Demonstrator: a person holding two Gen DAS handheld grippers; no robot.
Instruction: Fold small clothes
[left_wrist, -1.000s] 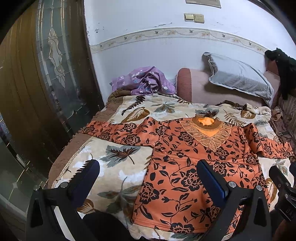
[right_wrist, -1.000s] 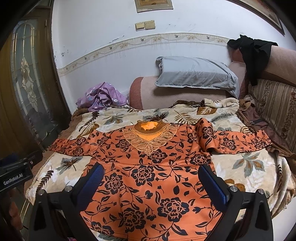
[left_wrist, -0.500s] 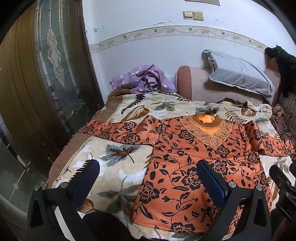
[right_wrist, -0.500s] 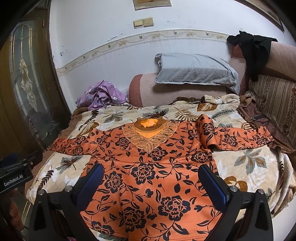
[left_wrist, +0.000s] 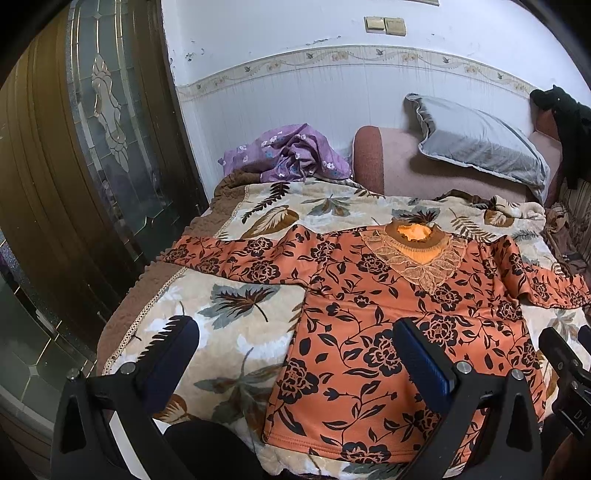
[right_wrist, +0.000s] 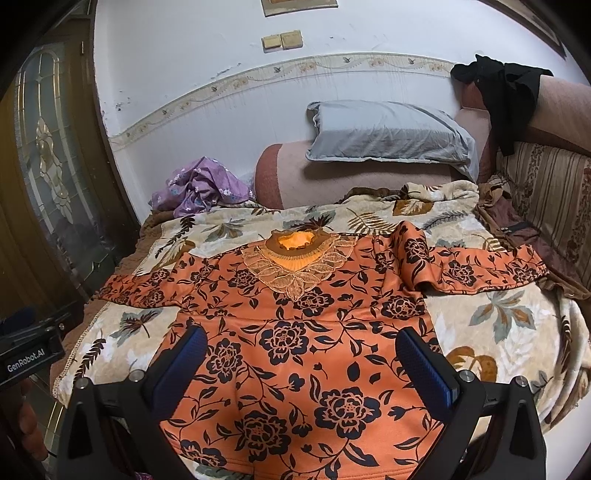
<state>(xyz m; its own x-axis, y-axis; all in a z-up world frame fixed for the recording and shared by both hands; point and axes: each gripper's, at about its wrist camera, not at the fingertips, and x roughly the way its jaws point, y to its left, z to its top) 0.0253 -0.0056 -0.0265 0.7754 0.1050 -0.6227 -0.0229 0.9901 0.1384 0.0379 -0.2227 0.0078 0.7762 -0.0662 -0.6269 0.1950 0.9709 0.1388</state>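
Observation:
An orange top with black flowers (left_wrist: 373, 314) lies flat, front up, on a leaf-print blanket (left_wrist: 236, 332). Its lace neckline points to the far side and both sleeves spread sideways. It also shows in the right wrist view (right_wrist: 295, 343); the right sleeve (right_wrist: 480, 273) has a fold near the shoulder. My left gripper (left_wrist: 295, 350) is open and empty above the top's left hem edge. My right gripper (right_wrist: 301, 354) is open and empty above the lower middle of the top. Neither touches the cloth.
A purple crumpled garment (left_wrist: 288, 155) lies at the far left of the bed. A grey pillow (right_wrist: 388, 133) rests on the pink headrest. A black garment (right_wrist: 506, 88) hangs on the sofa back at right. A glass-panelled door (left_wrist: 110, 122) stands at left.
Both grippers have drifted slightly, so the top sits a little differently in each view. The top has not moved. Both grippers stay open.

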